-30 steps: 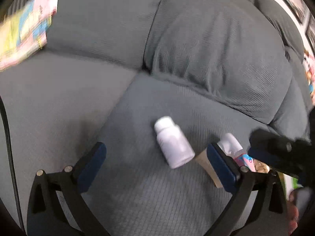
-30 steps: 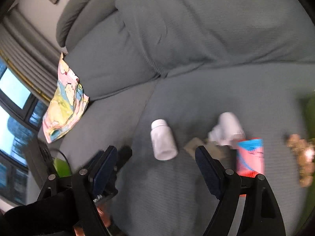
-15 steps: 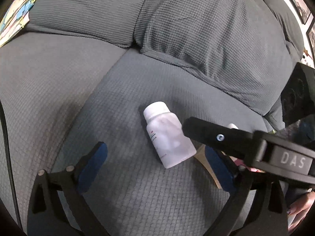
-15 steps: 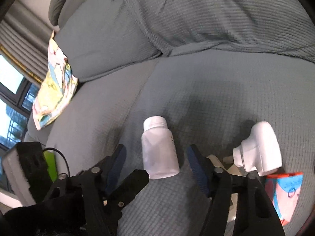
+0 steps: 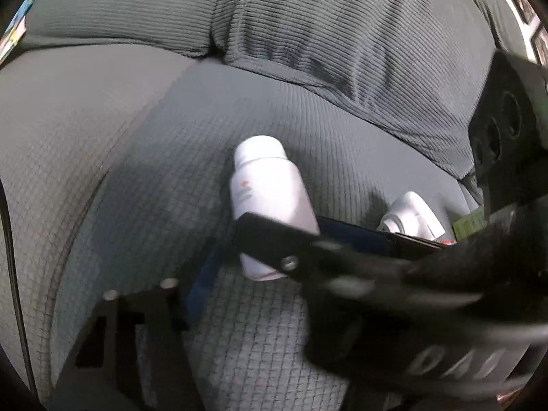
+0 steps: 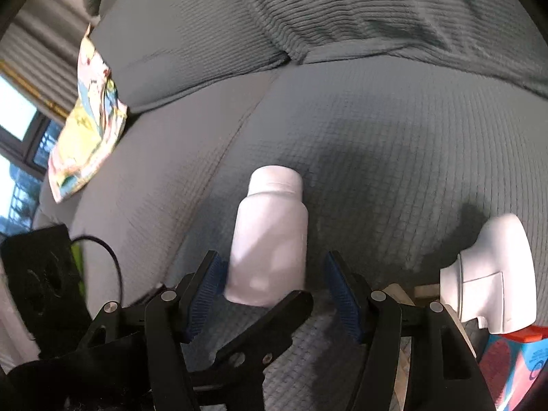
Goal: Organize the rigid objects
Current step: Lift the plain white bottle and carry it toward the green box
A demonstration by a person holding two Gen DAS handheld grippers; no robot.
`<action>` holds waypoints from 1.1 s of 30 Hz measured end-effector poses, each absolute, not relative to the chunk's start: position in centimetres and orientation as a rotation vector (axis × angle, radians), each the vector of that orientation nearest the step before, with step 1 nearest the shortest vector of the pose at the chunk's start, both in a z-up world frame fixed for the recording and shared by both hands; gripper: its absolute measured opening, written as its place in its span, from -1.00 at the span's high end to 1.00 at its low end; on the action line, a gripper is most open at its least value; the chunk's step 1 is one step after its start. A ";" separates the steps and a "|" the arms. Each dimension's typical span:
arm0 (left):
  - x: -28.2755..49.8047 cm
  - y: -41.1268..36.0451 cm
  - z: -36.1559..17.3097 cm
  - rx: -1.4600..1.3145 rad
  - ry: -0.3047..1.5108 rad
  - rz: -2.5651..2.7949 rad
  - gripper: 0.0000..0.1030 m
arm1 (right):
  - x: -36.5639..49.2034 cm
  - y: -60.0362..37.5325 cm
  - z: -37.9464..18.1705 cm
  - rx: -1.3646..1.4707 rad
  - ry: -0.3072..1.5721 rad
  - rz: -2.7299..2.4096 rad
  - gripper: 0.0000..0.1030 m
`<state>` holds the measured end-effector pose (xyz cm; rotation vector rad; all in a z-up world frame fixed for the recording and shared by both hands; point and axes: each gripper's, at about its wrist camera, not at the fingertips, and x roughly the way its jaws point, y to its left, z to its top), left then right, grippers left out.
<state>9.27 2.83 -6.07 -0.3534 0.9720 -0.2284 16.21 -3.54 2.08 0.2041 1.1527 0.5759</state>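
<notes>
White pill bottle [image 6: 269, 239] lies on its side on grey sofa seat [image 6: 394, 144]. Right gripper [image 6: 274, 289] jaws open, straddling its base, not clamped. Left gripper [image 5: 274, 267] opening: cannot tell, right finger hidden.

The white bottle [image 6: 269, 239] lies on the sofa seat [image 6: 394, 144], between the blue pads [image 6: 342, 301] of the right tool [image 6: 274, 299], with a gap on its right side. The left tool [image 6: 260, 335] crosses beneath, blocking the bottle's base. To the right, the white device [image 6: 493, 270] and a red-blue box [image 6: 513, 359] crowd that side. Beyond the bottle's cap the seat lies bare up to the back cushions [image 6: 342, 10]. The patterned cloth [image 6: 85, 126] sits well apart, left.
</notes>
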 end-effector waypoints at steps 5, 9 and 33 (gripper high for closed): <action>9.1 2.6 -5.9 -0.343 0.972 -0.225 0.12 | 16.0 -3.6 1.7 0.226 1.143 0.611 -0.05; 8.6 2.2 -5.2 -0.320 0.962 -0.230 0.12 | 15.5 -4.1 2.0 0.243 1.130 0.609 -0.05; 1.0 -5.3 7.8 -0.181 0.596 -0.535 0.11 | 4.6 -12.4 14.8 0.222 0.702 0.399 -0.05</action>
